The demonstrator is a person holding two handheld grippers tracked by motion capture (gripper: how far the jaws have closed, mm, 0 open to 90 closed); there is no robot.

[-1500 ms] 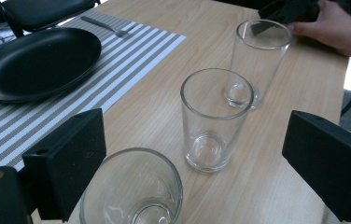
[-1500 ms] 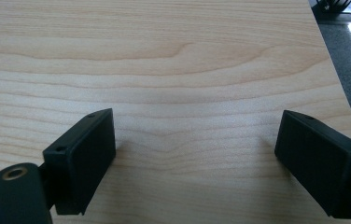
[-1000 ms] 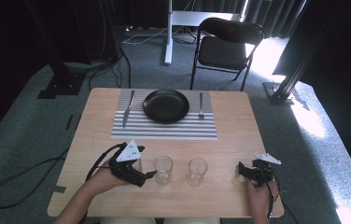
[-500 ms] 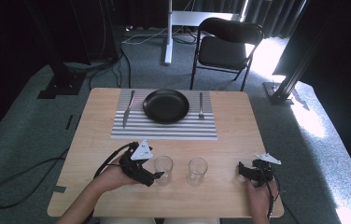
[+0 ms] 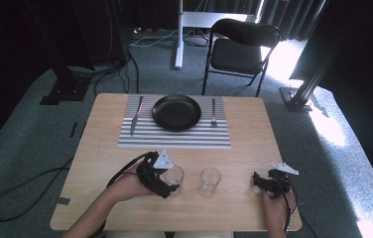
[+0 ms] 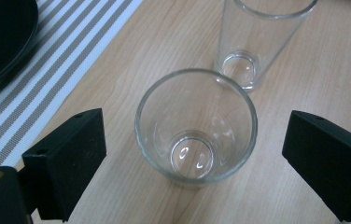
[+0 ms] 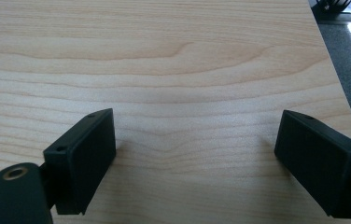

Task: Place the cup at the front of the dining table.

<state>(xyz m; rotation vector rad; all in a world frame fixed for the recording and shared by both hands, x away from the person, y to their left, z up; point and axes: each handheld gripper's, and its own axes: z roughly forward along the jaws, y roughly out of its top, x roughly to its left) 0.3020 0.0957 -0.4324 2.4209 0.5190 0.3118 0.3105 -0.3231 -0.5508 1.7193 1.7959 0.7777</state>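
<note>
The left gripper (image 5: pixel 167 181) stands wide open around the near glass (image 6: pixel 196 126), one jaw on each side and neither touching its wall. The glass stands upright and empty on the table (image 5: pixel 244 148), near the front edge, in front of the striped mat (image 5: pixel 174 136). A second glass (image 6: pixel 257 37) stands just beside it on the far side as the left gripper view has it, apart but close. The right gripper (image 5: pixel 269 181) rests wide open over bare wood at the right front of the table, holding nothing and well clear of both glasses.

Risks, as judged from this position:

1. Uneven closing. The glass sits slightly nearer the left jaw in the left gripper view. That jaw would likely meet the wall first and push the glass sideways before the other arrives, and it could skid or tip.
2. Slip. The wall is smooth and tapers toward the base. A light squeeze, or one set low, may let it slide down out of the jaws on lifting.
3. Collision. Any forward push or swing could knock the near glass into the second glass, which may topple.
4. Over-squeezing thin glass near the rim could crack it.

The plate (image 5: pixel 176 112), knife (image 5: pixel 135 115) and fork (image 5: pixel 213 112) lie well away and are not at risk
</note>
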